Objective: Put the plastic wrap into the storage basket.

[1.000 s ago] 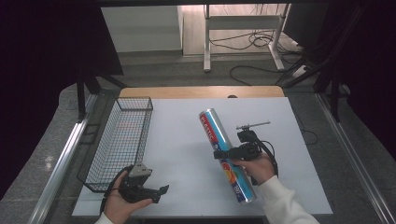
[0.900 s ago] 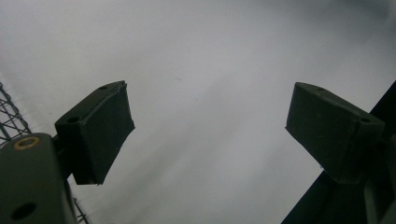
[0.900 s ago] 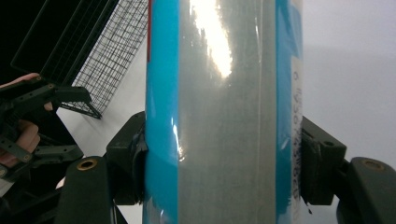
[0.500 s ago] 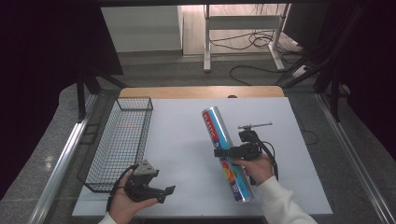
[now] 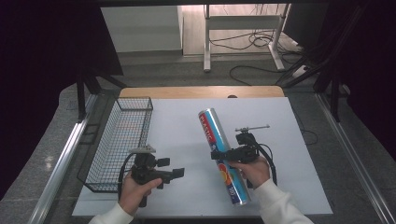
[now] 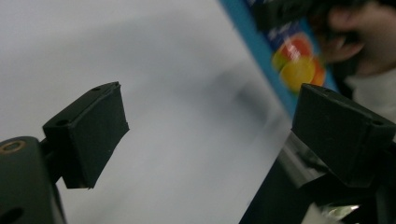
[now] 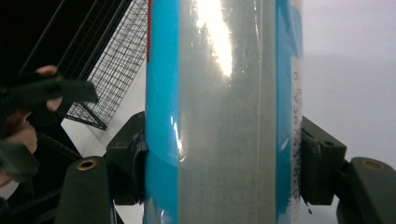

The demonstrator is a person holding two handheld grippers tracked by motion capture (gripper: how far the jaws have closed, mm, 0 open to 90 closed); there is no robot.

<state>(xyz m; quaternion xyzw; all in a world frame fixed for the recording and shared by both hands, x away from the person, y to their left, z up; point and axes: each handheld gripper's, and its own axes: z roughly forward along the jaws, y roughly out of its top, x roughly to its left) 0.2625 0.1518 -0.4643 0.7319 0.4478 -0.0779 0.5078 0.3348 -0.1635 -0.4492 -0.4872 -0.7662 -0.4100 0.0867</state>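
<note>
A long blue and silver roll printed with fruit lies tilted over the white mat, its far end pointing away from me. My right gripper is shut across the roll's middle, and in the right gripper view both pads press on the roll. My left gripper hovers to the left of the roll, pointing toward it. Its jaws have just been opening and nothing is between them. In the left gripper view the left gripper frames bare mat, with the roll at the upper right.
An empty black wire basket stands on the mat's left side, close behind my left hand. A wooden table edge runs along the back. Metal rails flank the table, and cables lie on the floor beyond.
My left gripper has moved right toward the roll and a little up, and its jaws stand wider. The right gripper and the roll have stayed put.
</note>
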